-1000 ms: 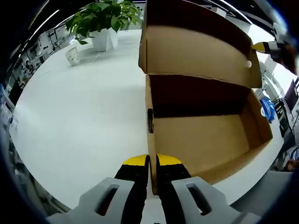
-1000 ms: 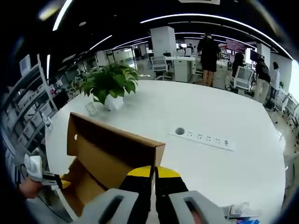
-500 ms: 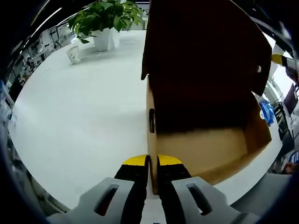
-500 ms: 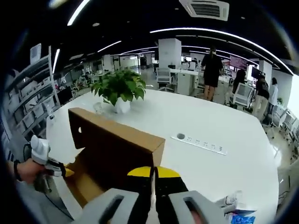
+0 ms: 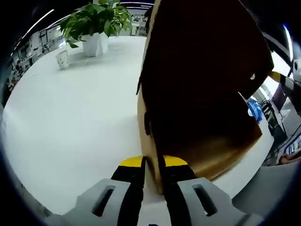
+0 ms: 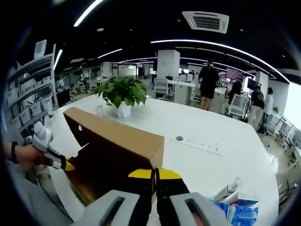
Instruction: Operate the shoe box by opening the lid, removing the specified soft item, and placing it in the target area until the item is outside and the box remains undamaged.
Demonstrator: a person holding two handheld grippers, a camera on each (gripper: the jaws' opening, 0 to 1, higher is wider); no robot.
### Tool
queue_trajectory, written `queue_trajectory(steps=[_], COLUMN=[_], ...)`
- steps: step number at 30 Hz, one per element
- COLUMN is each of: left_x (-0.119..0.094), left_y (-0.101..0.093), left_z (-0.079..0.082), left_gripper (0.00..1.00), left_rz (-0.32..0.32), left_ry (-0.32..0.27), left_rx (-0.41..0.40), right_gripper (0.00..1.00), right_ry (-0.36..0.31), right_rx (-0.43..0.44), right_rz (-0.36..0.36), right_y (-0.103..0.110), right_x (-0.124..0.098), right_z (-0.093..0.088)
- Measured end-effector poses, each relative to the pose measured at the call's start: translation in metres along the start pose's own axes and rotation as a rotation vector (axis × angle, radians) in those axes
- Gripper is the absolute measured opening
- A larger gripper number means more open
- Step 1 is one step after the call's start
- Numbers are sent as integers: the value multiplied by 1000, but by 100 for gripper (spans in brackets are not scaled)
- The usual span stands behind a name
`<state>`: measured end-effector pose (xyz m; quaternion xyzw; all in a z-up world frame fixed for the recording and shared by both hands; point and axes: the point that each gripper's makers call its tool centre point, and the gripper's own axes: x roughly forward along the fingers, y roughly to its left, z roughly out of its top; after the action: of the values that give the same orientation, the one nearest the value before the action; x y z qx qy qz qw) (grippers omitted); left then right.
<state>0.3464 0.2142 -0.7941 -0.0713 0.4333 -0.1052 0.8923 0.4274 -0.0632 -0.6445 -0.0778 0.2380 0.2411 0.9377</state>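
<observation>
The lid (image 5: 202,52) of the shoe box (image 6: 117,150) is coming down. A second ago it stood open and the left gripper view looked straight onto the pale cardboard floor inside; half a second ago the lid was already tipping forward and shading the interior; now its dark underside hangs over nearly the whole opening, and only a strip of the brown floor shows beneath it.

The left claw (image 5: 153,162) is closed tight on the near end wall of the box, one jaw on each side of the cardboard, just as it was in the earlier frames. The right claw (image 6: 154,173) is pinched shut on the front flap of the lid, and from its view the lid top reads as a nearly level brown slab. The box sits on the white desk (image 5: 70,108), with the potted plant (image 5: 94,23) well beyond it.

In the earlier open views the interior looked bare, though shadow hid its rear part, so I cannot say for certain that nothing soft lay there. If the item is already out, this closing is a tidy finish. If it is not, the lid will have to be lifted again.
</observation>
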Motion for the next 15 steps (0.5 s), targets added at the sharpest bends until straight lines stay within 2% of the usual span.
queue_trajectory(steps=[5,15], left_x=[-2,-20], left_y=[-4,-6], left_z=[1,5], left_gripper=[15,15], left_rz=[-36,-41], left_ry=[-23,-65], left_rx=[33,129], right_gripper=[0,0], right_ry=[-4,6], right_rx=[-8,-9], right_rz=[-2,-3], right_y=[4,14], right_x=[-7,-17], right_z=[-10,-29])
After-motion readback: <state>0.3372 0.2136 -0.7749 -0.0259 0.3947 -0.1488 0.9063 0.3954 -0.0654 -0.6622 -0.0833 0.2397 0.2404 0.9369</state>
